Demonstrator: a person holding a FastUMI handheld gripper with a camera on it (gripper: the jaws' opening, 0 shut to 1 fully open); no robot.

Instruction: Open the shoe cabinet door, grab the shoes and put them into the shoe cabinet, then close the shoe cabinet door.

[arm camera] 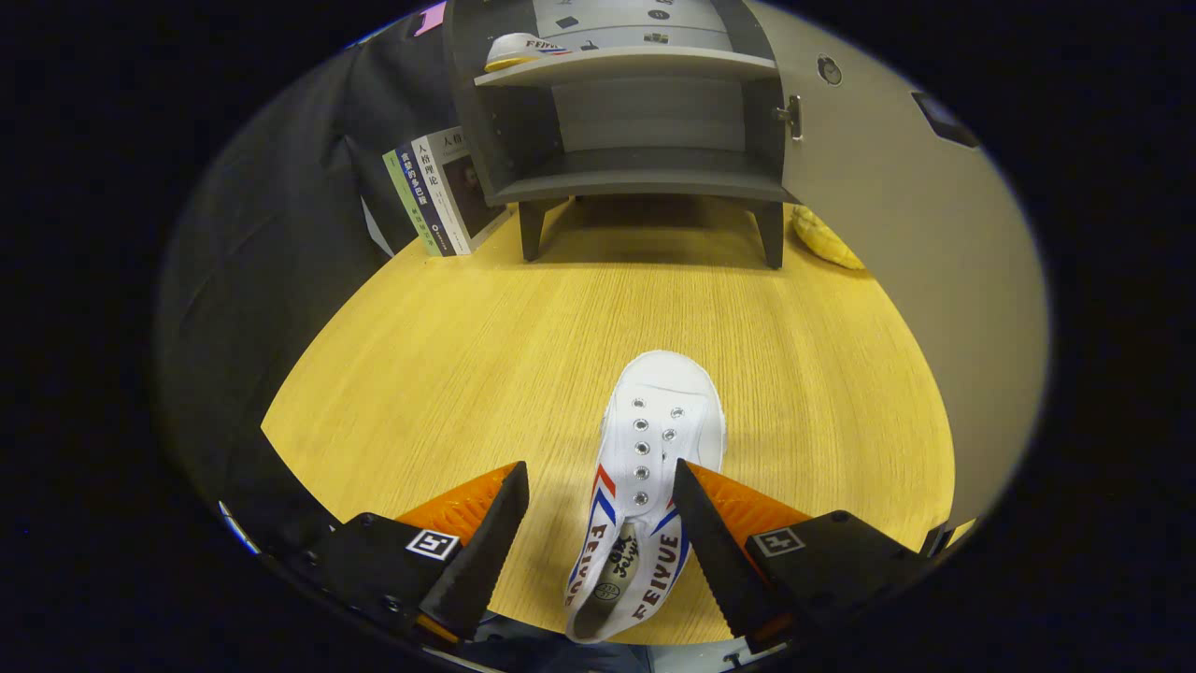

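Spanning the scene, one wooden tabletop point(448, 355) carries every item. One grey shoe cabinet point(645, 112) stands at its far side on short legs, its single door point(897, 243) swung wide open to the right; two shelves are visible inside. The upper shelf holds one white shoe point(514, 49); the lower shelf is bare. Two books point(439, 192) lean against the cabinet's left wall. One yellow object point(827, 240) lies beyond the door, beside the cabinet's right leg. A second white shoe point(645, 486), toe toward the cabinet, lies between the fingers of the gripper point(601, 495). The jaws are spread; the right finger is at the shoe's side, the left stands clear.
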